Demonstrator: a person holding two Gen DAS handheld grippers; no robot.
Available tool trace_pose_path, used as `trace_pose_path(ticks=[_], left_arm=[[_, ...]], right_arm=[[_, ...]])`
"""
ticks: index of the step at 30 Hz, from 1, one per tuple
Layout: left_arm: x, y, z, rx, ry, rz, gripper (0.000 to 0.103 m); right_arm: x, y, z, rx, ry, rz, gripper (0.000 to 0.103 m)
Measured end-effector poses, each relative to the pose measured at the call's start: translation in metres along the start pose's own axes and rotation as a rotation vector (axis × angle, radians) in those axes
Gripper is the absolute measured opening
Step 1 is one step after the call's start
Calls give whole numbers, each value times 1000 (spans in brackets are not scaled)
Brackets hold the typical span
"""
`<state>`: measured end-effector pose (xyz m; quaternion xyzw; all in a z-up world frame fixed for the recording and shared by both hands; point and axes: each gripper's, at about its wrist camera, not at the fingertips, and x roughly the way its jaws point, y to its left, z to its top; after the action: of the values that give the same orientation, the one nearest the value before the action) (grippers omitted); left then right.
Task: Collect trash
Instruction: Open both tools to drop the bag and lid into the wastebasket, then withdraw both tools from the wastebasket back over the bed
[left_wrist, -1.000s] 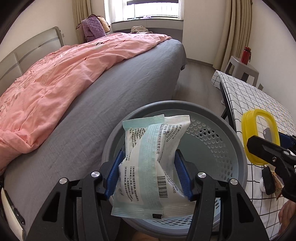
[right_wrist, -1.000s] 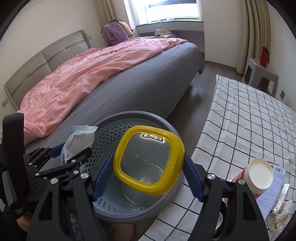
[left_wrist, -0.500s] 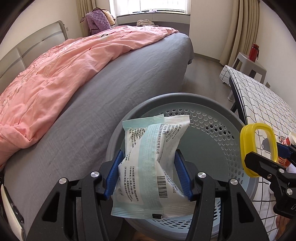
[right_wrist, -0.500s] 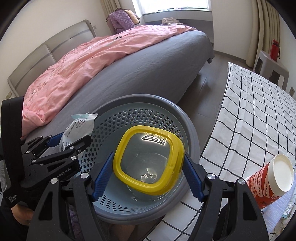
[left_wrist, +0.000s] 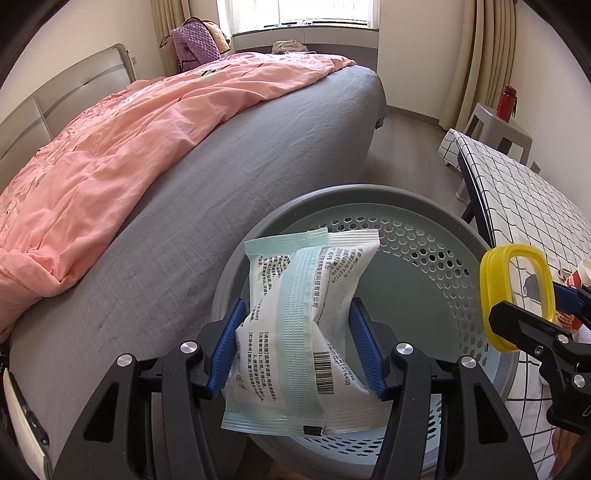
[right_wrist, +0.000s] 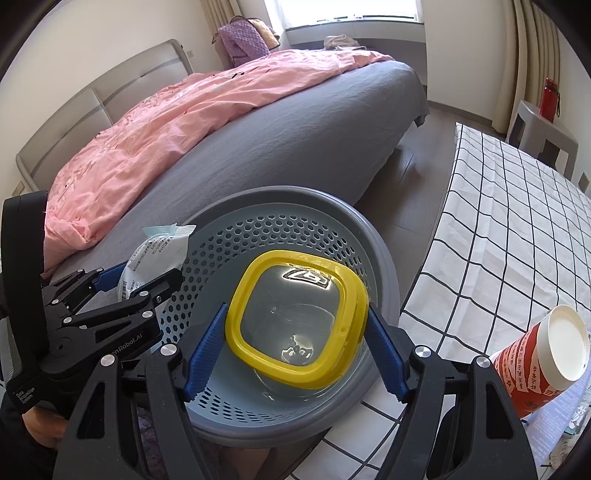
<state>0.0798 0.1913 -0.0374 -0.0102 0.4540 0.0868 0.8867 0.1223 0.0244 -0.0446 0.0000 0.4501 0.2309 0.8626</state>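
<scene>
while the packet (left_wrist: 295, 325) is pinched between the left gripper (left_wrist: 295, 343) pads above the basket (left_wrist: 424, 206), a yellow-rimmed tub (right_wrist: 295, 321) is clamped by the right gripper (right_wrist: 295, 350) over the same basket, beside the bed (left_wrist: 221, 177).

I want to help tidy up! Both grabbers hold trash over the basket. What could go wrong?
The packet hangs near the basket rim by the bed; dropped now, it might catch the rim or slip outside. The tub sits over the middle, so it's safer. The cup leans at the table's edge and could roll off.
</scene>
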Motion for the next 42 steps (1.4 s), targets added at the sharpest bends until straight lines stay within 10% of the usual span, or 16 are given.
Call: trace_pose_path(ticks=[8,42], left_arm=[[-1,3,0,-13,-5,10,73],[-6,5,1,-19,-18,13,73]], right_arm=[[-6,-1,2,6,-27,-4,85],[-6,-1,-5,9,-26,-15,85]])
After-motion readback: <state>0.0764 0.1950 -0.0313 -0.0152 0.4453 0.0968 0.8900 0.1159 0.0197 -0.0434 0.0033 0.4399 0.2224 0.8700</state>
